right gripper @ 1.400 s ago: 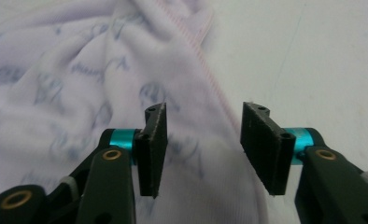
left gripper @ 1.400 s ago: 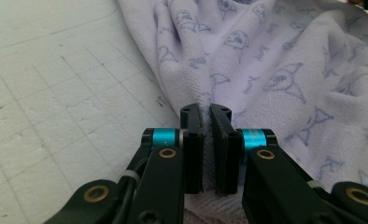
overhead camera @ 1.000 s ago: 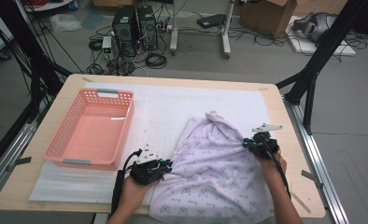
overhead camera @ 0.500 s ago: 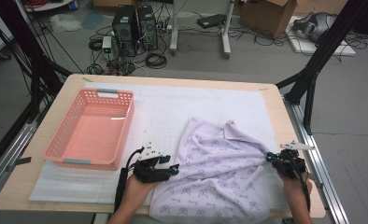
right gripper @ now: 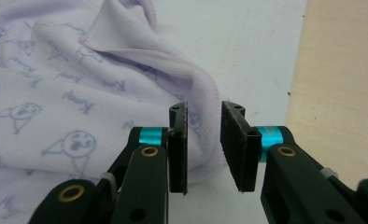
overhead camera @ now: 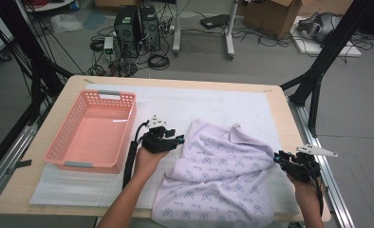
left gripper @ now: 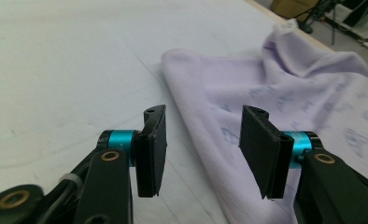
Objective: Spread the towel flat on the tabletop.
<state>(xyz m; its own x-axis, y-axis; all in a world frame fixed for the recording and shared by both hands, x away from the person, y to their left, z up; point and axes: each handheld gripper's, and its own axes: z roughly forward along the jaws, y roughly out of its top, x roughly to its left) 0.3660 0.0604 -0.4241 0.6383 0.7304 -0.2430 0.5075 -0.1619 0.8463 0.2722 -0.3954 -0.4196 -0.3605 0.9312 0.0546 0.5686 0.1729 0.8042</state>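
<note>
On the white table mat (overhead camera: 213, 102), the lilac printed cloth (overhead camera: 223, 175) lies spread near the front edge. Left gripper (left gripper: 203, 140), half open, and right gripper (right gripper: 203, 135), narrowly open, have just released; both jaws empty. Judged next: regrip edges for folding

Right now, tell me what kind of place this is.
Probably a lab or workshop set up for recording handling tasks. Computer towers and loose cables sit on the floor, a black frame surrounds the table, and cardboard boxes stand behind.
</note>
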